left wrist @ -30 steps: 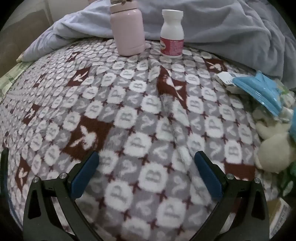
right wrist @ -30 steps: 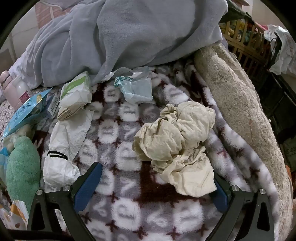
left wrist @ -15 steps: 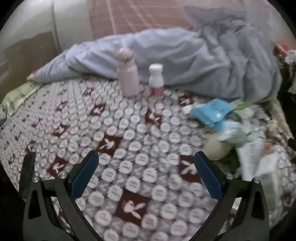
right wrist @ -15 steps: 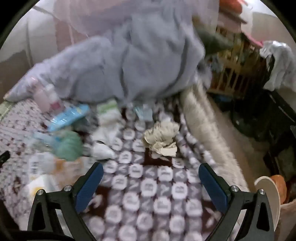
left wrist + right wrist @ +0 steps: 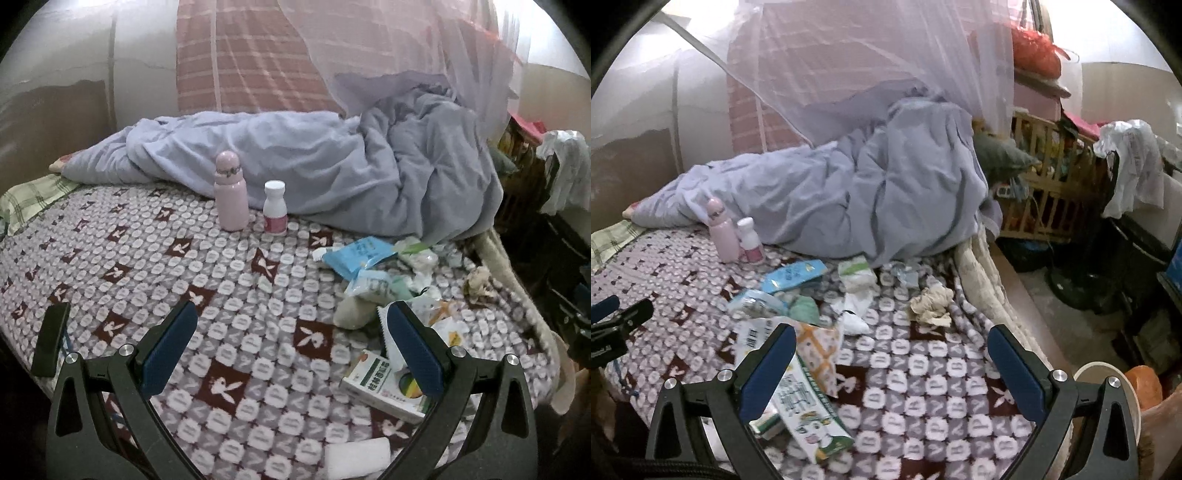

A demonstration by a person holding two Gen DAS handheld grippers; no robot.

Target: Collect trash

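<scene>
A: Where does the trash sit?

B: It lies scattered on the patterned blanket (image 5: 923,373), toward the bed's right side. A crumpled paper wad (image 5: 931,305) rests near the edge, apart from the rest. Left of it lie a white wrapper (image 5: 854,311), a blue packet (image 5: 795,276), a torn printed bag (image 5: 816,350) and a long green-and-white box (image 5: 803,410).

A: How would these handle?

B: Probably all light. The wad looks soft and springy, so the fingers would sink in; pinching across its bulk seems best. The wrappers are thin and likely slick, easier to nip at a raised fold than flat on the fleece. The box looks stiff, best taken across its narrow width.

A: And the grippers?

B: The right gripper (image 5: 892,365) hangs over the blanket with its fingers wide apart, holding nothing. The left gripper (image 5: 288,343) is likewise spread and empty, near a small green-and-white carton (image 5: 380,387).

A: Anything unclear?

B: The pile overlaps, so what lies under the torn bag cannot be told. The right gripper's left finger covers part of the long box. No bin or bag for the trash is clearly identifiable. The pink bottle (image 5: 231,192) and white pill bottle (image 5: 275,207) stand upright by the rumpled quilt (image 5: 332,170); whether they count as trash cannot be told.
</scene>
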